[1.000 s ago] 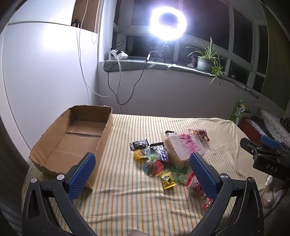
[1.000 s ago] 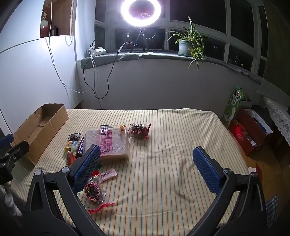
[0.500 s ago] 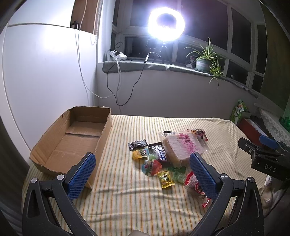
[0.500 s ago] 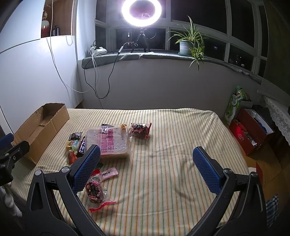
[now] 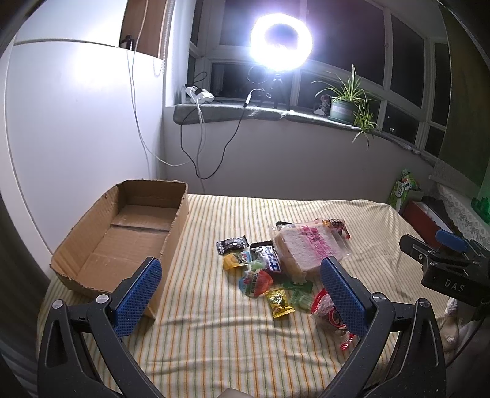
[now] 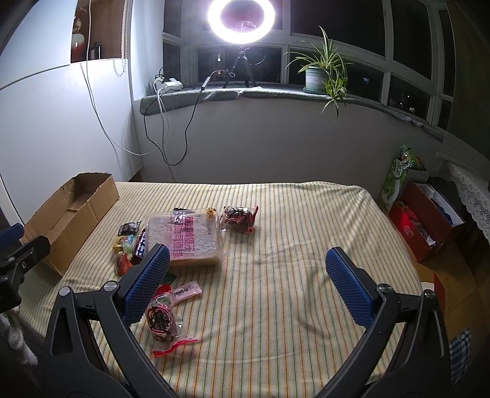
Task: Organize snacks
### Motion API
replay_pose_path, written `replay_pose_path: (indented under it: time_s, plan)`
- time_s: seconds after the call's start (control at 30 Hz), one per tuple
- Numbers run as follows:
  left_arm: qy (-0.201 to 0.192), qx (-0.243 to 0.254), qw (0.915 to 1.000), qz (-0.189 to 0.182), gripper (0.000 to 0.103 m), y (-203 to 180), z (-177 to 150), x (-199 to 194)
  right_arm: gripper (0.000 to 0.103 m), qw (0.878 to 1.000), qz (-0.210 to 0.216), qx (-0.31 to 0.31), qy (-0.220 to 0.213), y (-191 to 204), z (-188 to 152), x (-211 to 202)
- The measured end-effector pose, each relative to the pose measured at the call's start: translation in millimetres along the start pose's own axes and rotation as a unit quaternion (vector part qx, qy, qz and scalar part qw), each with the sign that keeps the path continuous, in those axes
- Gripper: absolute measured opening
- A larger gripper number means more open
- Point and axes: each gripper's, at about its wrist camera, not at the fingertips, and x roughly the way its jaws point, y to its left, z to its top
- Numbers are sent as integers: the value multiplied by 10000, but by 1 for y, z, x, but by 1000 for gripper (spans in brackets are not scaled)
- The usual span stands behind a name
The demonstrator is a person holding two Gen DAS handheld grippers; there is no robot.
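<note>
An empty cardboard box [image 5: 122, 238] lies at the left edge of a striped bed [image 5: 214, 336]; it also shows in the right wrist view [image 6: 70, 211]. A pile of small snack packets [image 5: 260, 272] lies mid-bed beside a bagged bread loaf [image 5: 306, 248], which the right wrist view shows too [image 6: 186, 235]. A red-sealed nut bag [image 6: 162, 318] and a pink packet [image 6: 185, 292] lie nearer. My left gripper [image 5: 242, 294] is open and empty above the bed's near side. My right gripper [image 6: 248, 284] is open and empty to the right of the snacks.
A wall with hanging cables [image 5: 196, 147] and a windowsill with a ring light [image 6: 242, 18] and potted plant [image 6: 318, 76] stand behind the bed. A red box of goods [image 6: 425, 220] sits on the floor at right.
Both grippers have drifted slightly; the view of the bed has shifted a little. Both stay open and no snack has moved.
</note>
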Motion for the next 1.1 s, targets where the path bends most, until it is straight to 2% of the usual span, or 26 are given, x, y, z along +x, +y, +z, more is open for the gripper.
replay_pose_path:
  time_s: [1.1]
  plan:
    - [22, 27, 10000, -25, 102, -3, -1, 0, 103, 10000, 16, -17, 8, 2, -1, 2]
